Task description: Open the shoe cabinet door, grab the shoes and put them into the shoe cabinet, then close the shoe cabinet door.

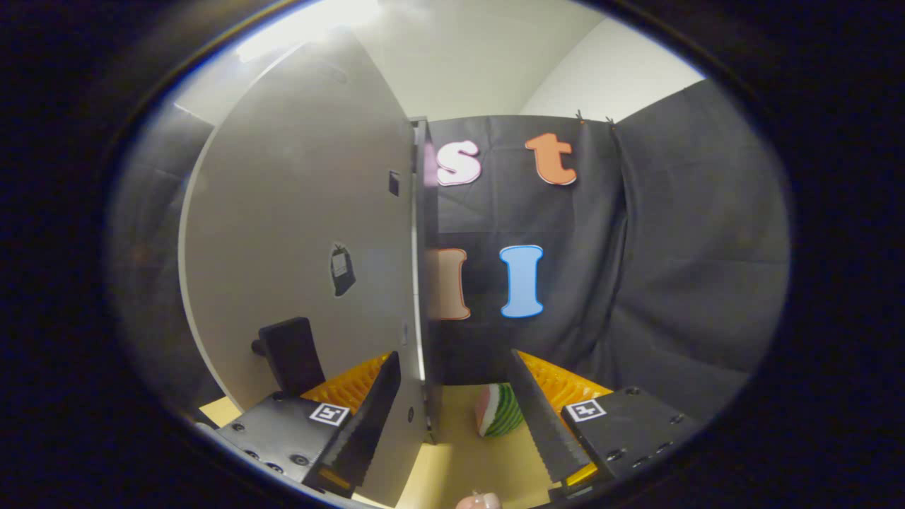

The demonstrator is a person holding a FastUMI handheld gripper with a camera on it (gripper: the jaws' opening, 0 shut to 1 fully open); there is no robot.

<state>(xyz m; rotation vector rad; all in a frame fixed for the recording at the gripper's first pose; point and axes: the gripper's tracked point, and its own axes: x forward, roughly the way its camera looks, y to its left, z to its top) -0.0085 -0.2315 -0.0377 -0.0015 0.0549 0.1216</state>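
The shoe cabinet door (304, 233) stands upright as a broad pale panel, seen from close by, and its free edge (421, 283) runs vertically, rising from between the two fingers of the gripper (452, 417). The jaws are spread wide: one finger lies on the panel's face side of that edge and the other on the far side, with the edge in the gap between them, nearer the finger on the face side; neither finger presses on the door as far as can be told. On the door's face, a dark block-shaped handle (290, 357) juts out low down, just beyond the finger on that side. Higher on the same face sit a small dark sticker (342, 268) and, nearer the free edge, a small dark square (394, 183). Past the door's edge, on the side away from the handle, a small rounded toy with pink and green stripes (498, 410) rests on the yellowish tabletop (459, 459), close against the inner side of the other finger. A fingertip of a person (479, 501) shows on the near side of the door's foot, between the finger bases. Behind the door's edge hangs the black cloth wall (672, 247) of the booth, with a pale wall and ceiling (495, 56) above it.
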